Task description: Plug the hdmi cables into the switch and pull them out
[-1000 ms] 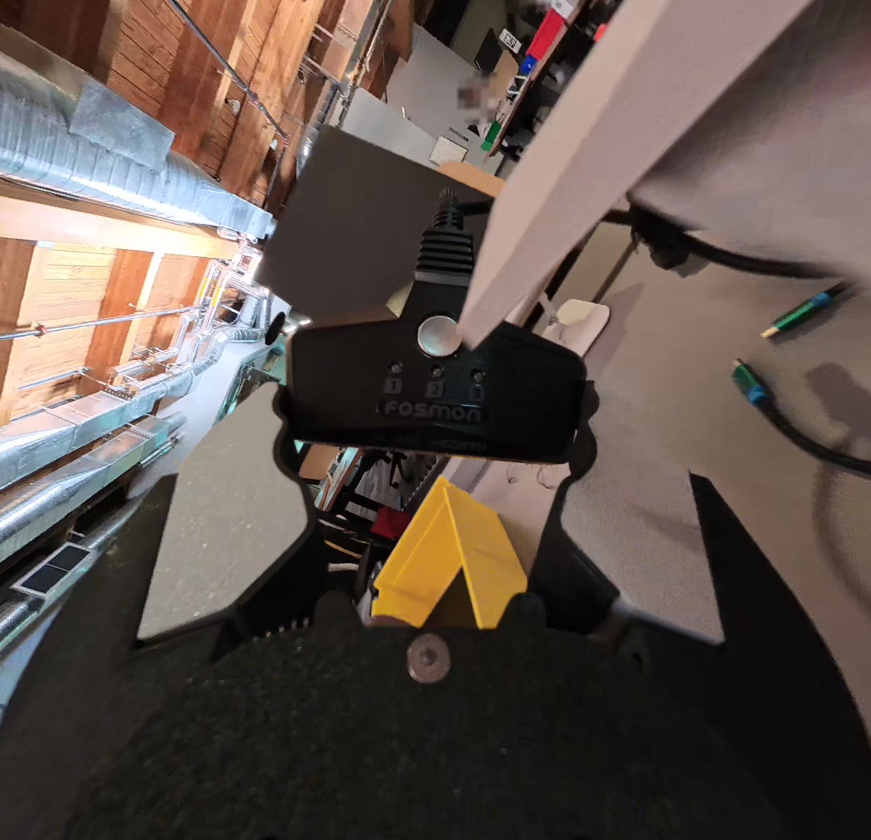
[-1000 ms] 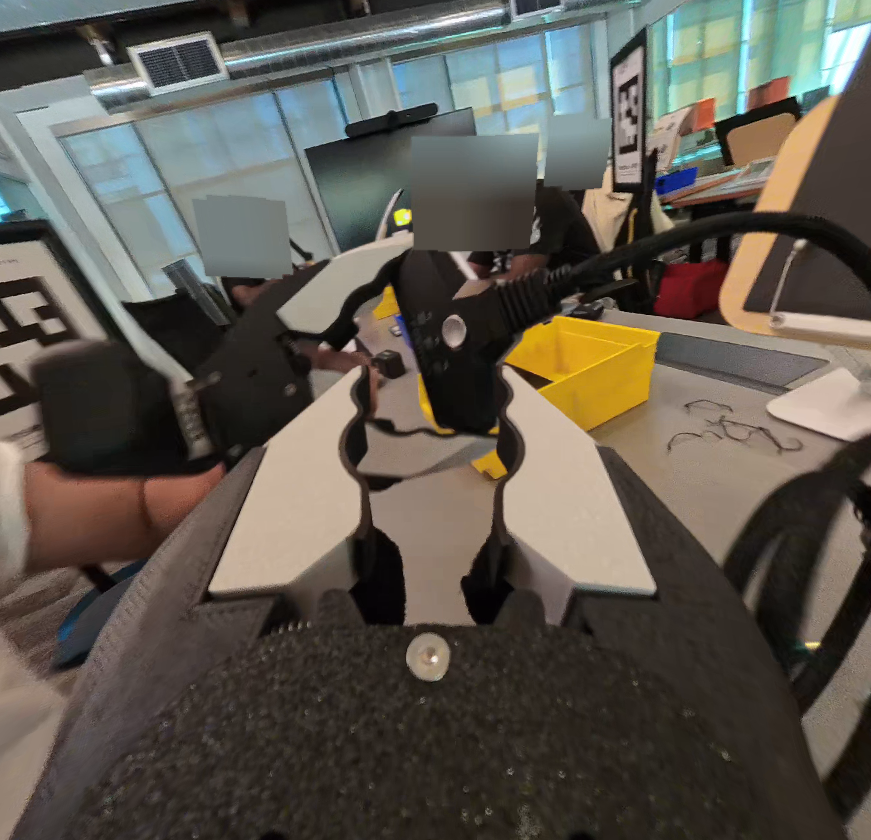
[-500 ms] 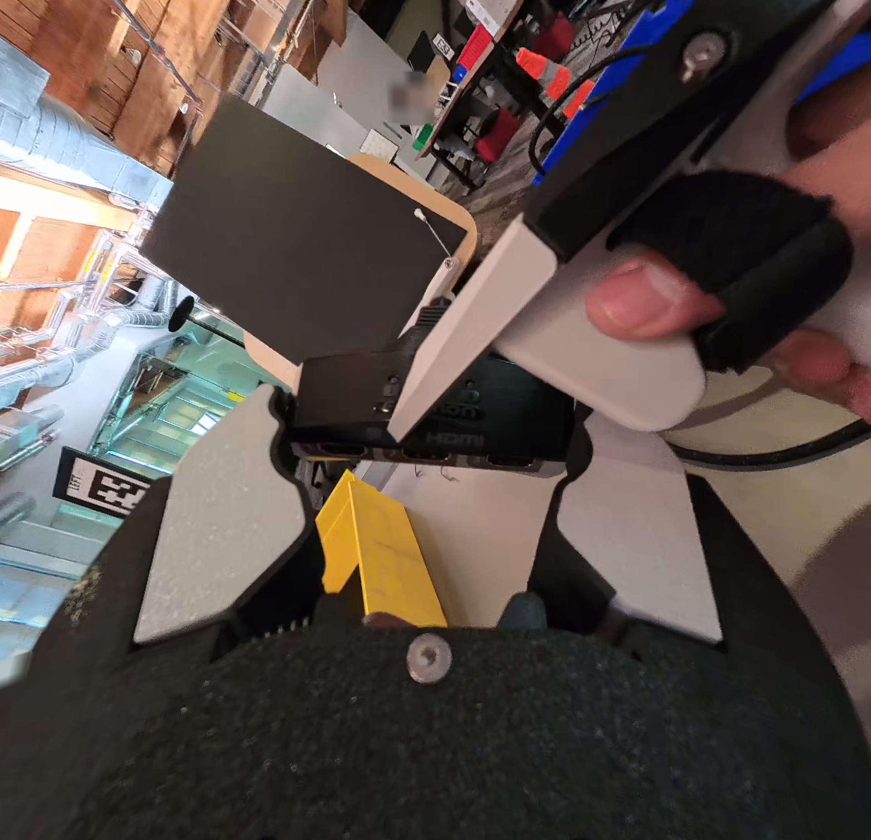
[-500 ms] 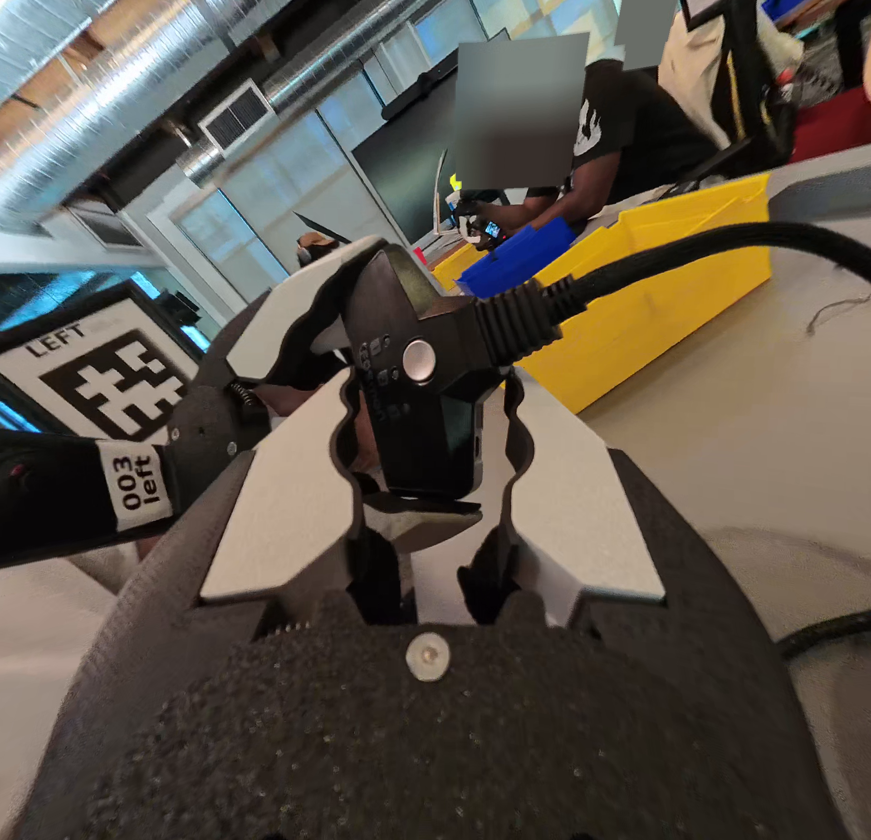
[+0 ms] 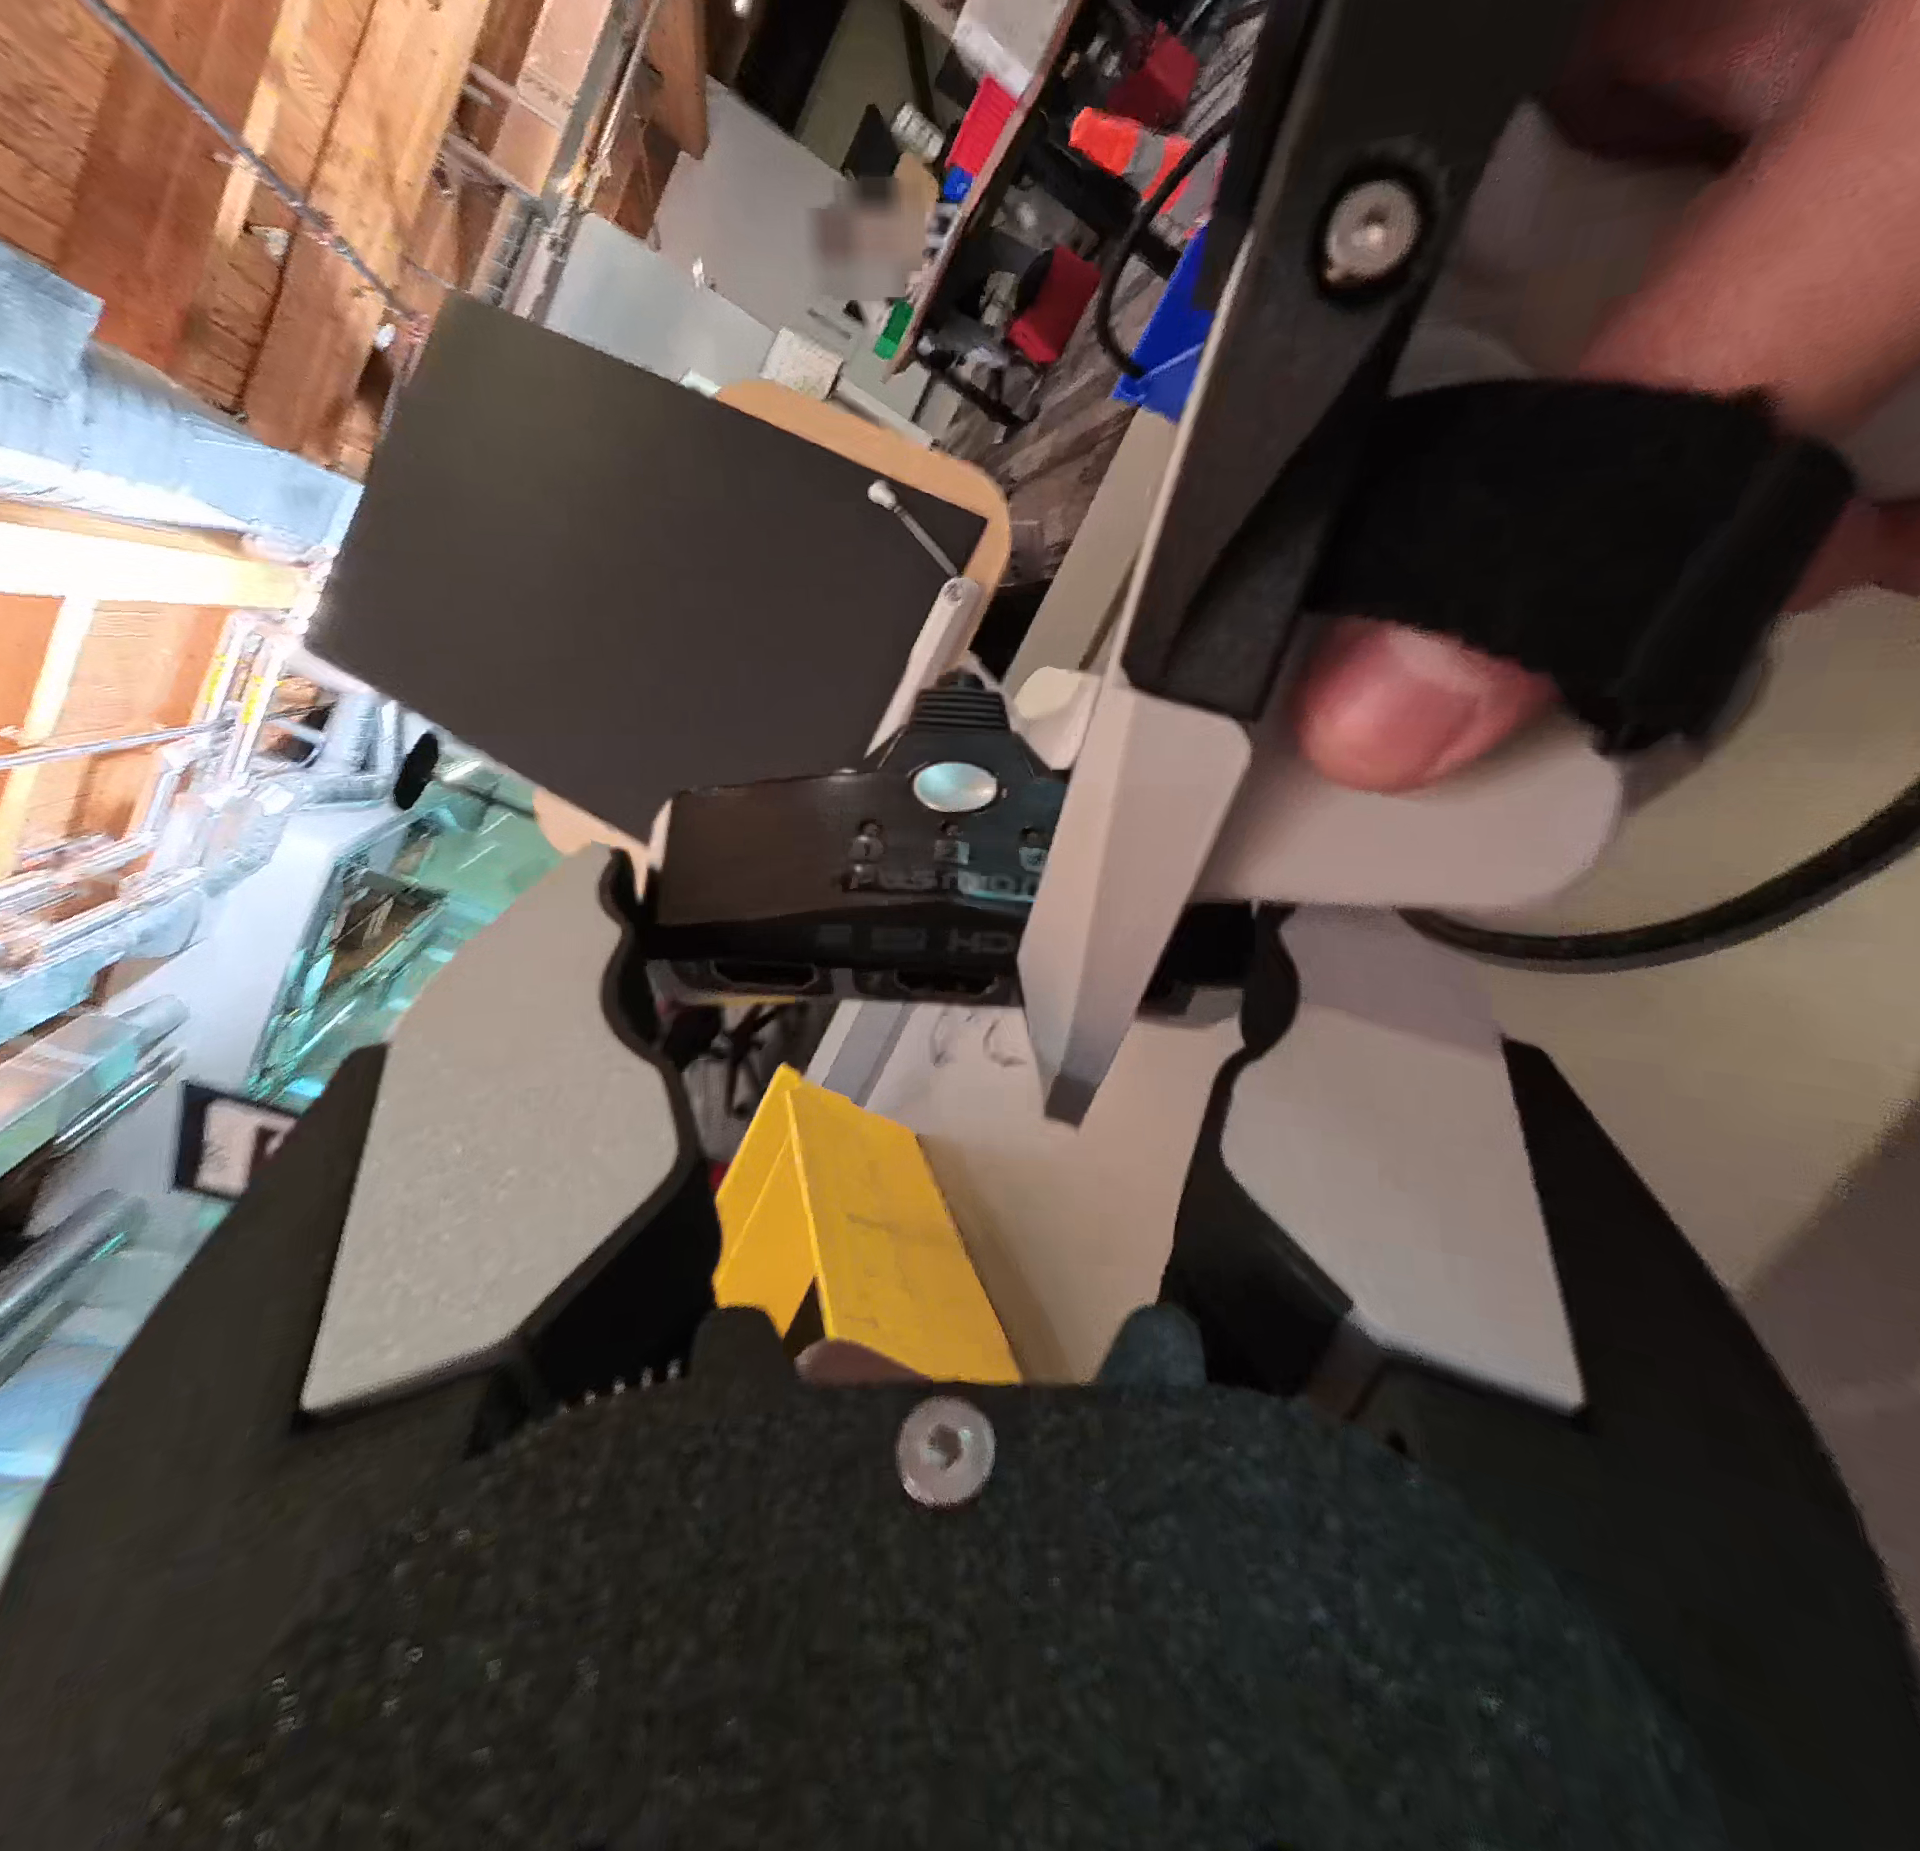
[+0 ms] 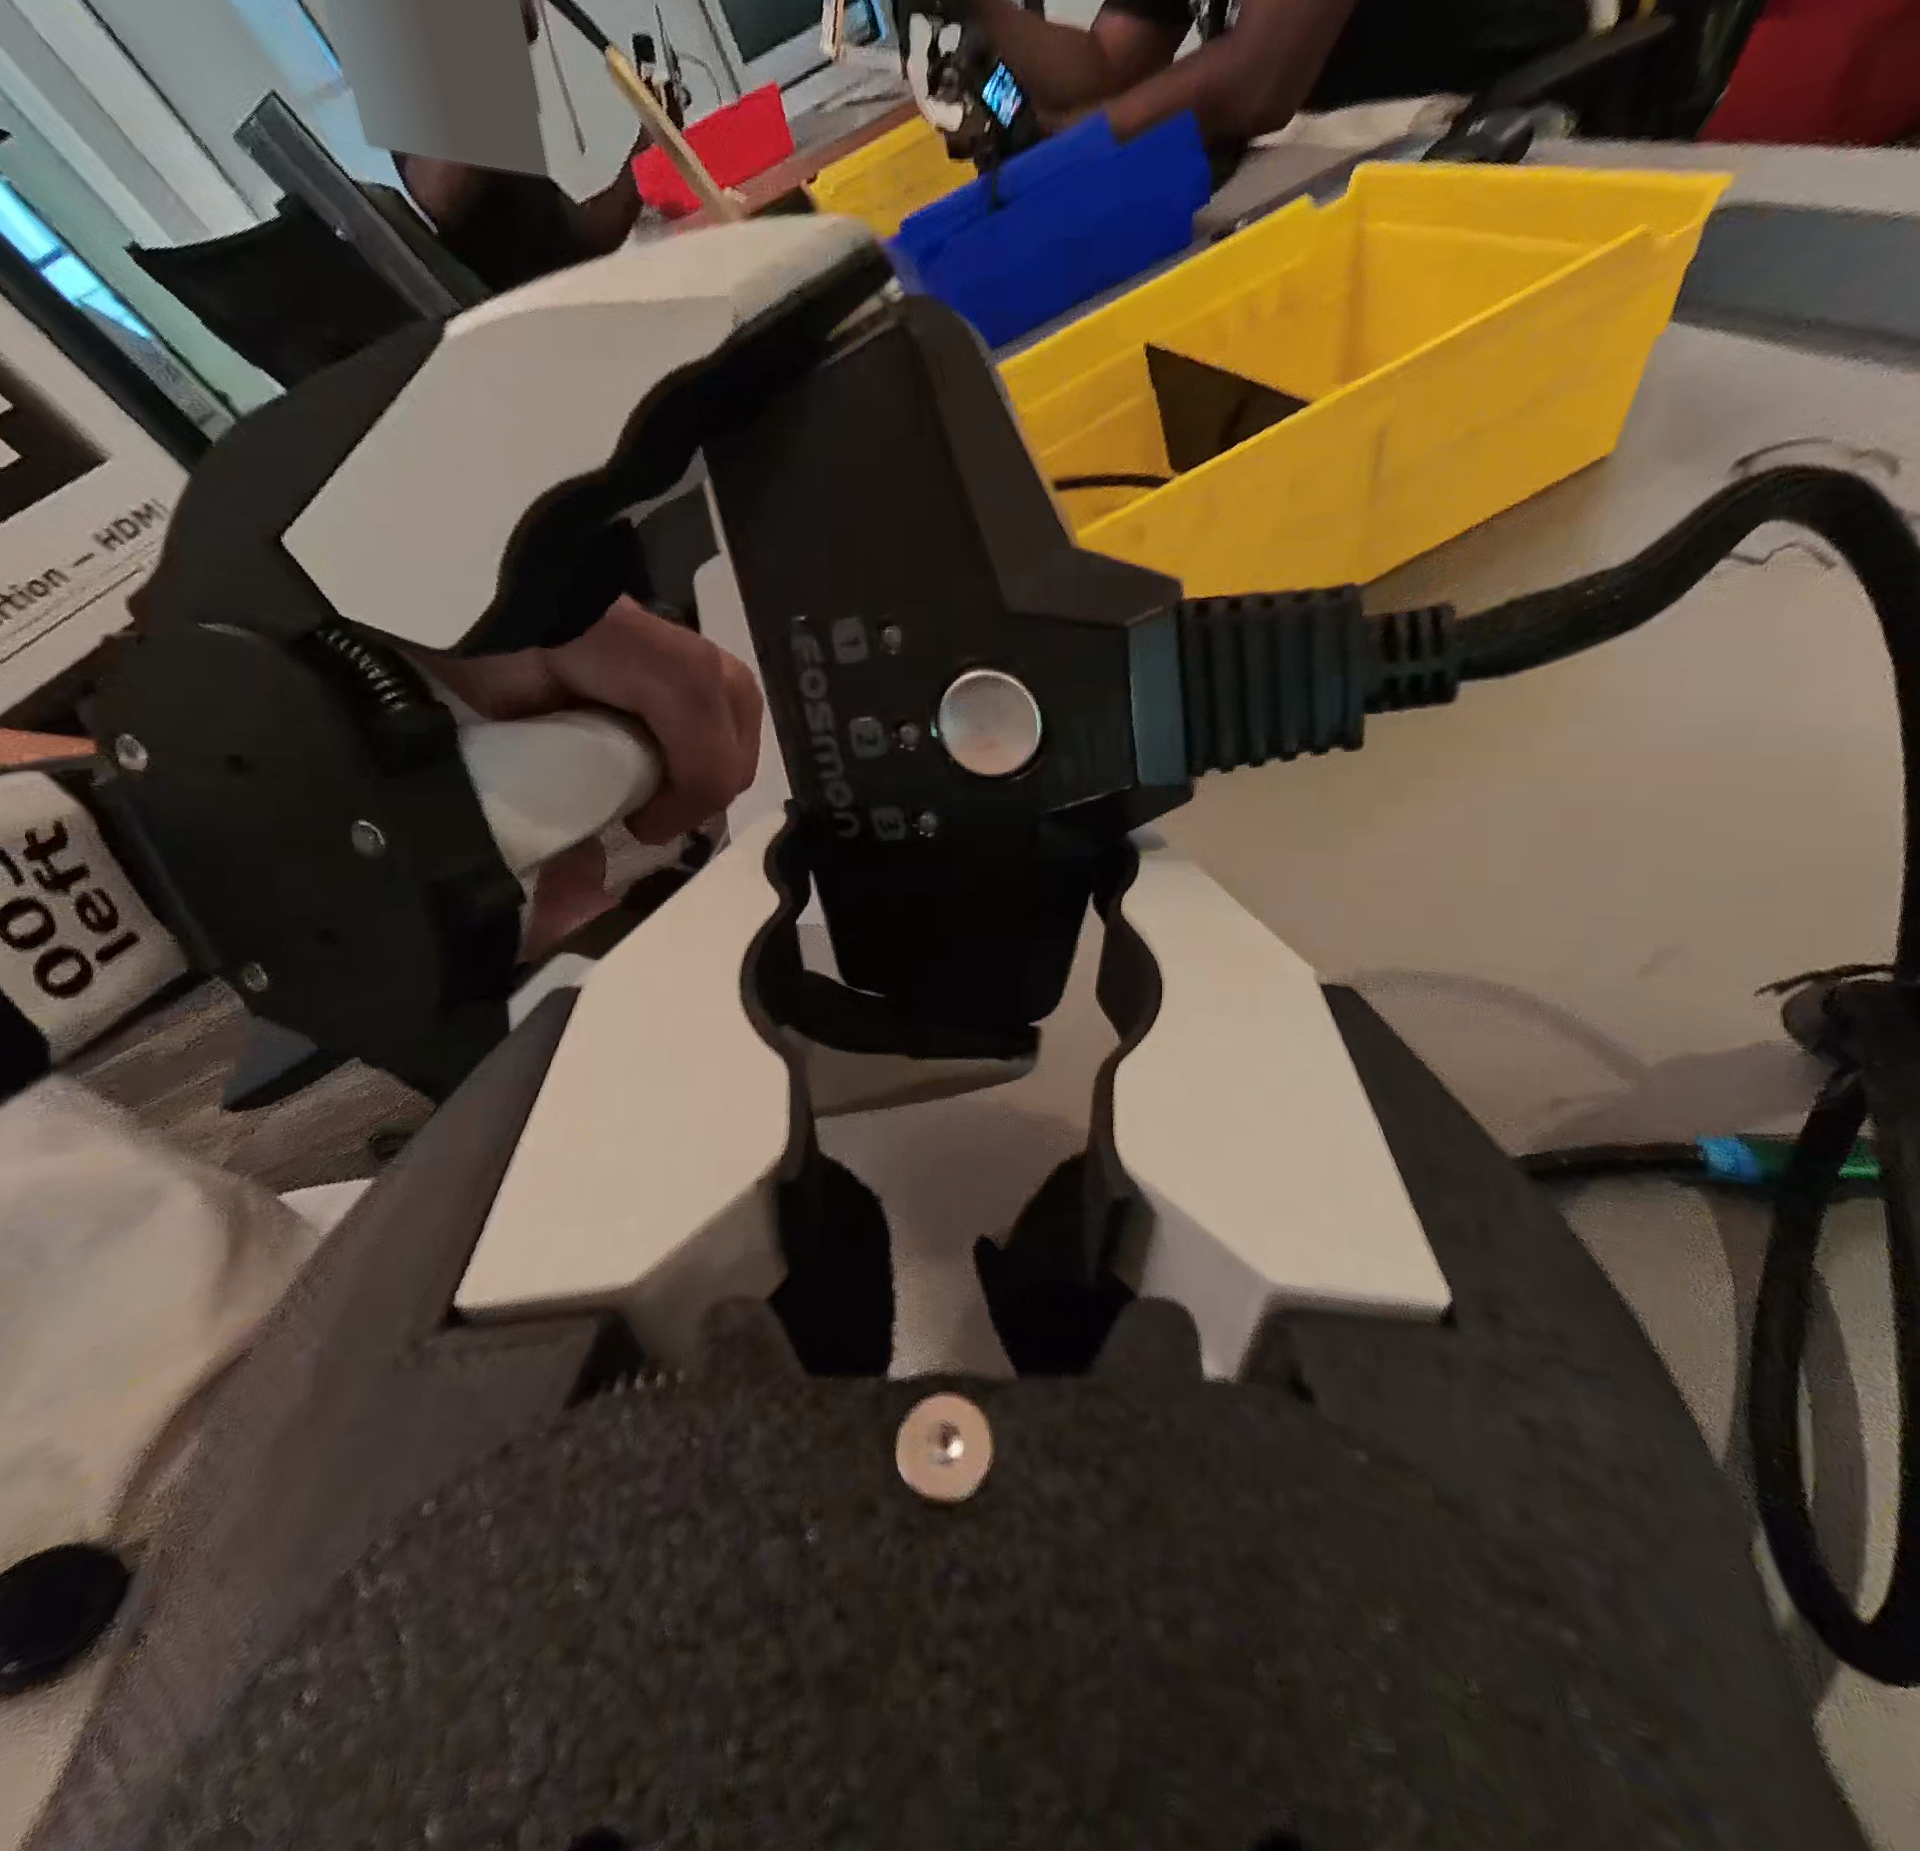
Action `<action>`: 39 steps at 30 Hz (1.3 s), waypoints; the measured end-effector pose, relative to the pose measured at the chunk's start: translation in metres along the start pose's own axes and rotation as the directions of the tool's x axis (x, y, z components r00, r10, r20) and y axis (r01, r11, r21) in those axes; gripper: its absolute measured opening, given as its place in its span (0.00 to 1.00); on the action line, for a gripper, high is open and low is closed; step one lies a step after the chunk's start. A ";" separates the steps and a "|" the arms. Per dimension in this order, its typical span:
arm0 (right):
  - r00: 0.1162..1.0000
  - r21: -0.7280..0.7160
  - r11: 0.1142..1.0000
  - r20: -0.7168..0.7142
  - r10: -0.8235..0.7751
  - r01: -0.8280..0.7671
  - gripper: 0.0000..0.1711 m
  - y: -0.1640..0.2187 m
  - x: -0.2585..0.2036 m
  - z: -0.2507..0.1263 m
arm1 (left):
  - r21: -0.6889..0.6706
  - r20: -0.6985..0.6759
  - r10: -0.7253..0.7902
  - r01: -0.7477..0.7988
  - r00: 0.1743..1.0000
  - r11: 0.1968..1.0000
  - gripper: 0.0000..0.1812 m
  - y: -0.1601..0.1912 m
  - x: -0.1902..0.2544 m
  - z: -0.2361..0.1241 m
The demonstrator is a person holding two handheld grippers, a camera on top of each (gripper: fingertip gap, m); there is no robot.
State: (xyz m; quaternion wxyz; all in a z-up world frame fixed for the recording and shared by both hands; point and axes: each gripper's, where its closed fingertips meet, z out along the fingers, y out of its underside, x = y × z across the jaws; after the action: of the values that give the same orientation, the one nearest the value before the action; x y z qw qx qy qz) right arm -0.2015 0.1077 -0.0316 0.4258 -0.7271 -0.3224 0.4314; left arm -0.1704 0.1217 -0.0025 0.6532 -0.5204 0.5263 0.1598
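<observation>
The black HDMI switch [image 5: 831,866] is held in the air, its sides between the fingers of my left gripper [image 5: 945,928], which is shut on it. Two empty ports [image 5: 769,975] face the camera. My right gripper [image 6: 945,866] is shut on one end of the switch [image 6: 914,575]; one of its white fingers [image 5: 1101,918] crosses the switch's right part in the left wrist view. The left gripper [image 6: 416,554] shows at the left of the right wrist view. The switch's braided black cable [image 6: 1558,606] runs off to the right. A loose cable with a green and blue plug [image 6: 1766,1167] lies on the table.
A yellow bin [image 6: 1351,347] stands on the grey table [image 6: 1455,866] behind the switch, with a blue bin [image 6: 1049,212] and a red bin [image 6: 717,144] farther back, where people sit. A black panel on a white stand [image 5: 623,575] is behind the switch. A cable loop [image 6: 1787,1489] lies at the right. The grippers are tip to tip, or close to it.
The right gripper has shifted to the switch's right end and come closer. The right wrist view has tilted down toward the table. Both grippers have stayed shut on the switch.
</observation>
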 end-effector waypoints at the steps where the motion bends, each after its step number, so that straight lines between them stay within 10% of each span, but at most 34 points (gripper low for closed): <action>1: 1.000 -0.017 1.000 0.002 0.009 -0.009 0.32 0.002 0.003 -0.002 | 0.034 -0.040 -0.019 0.020 0.999 0.999 0.58 -0.002 0.004 -0.004; 5: 0.998 -0.101 0.993 -0.033 0.057 -0.060 0.32 0.011 0.021 -0.020 | 0.081 -0.280 -0.227 0.259 0.933 0.963 0.44 0.002 0.011 -0.023; 13: 0.992 -0.393 0.918 0.123 -0.010 0.058 0.31 0.060 0.003 -0.043 | -0.101 -0.768 -0.450 0.608 0.455 0.787 0.44 0.005 0.036 -0.049; 24: 0.964 -0.550 0.824 0.266 0.019 0.136 0.32 0.102 -0.028 -0.025 | -0.166 -0.857 -0.374 0.497 0.354 0.852 0.31 0.017 0.080 -0.060; 39: 0.952 -0.388 0.921 0.296 0.078 0.045 0.31 0.079 -0.015 -0.034 | -0.256 -0.814 -0.535 0.687 0.227 0.680 0.29 0.007 0.072 -0.042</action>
State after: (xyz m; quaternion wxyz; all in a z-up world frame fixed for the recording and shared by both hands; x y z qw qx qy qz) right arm -0.1689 0.0500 -0.0880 0.2140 -0.7243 -0.4576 0.4693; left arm -0.1691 0.0645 -0.0636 0.3586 -0.6377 0.5339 -0.4239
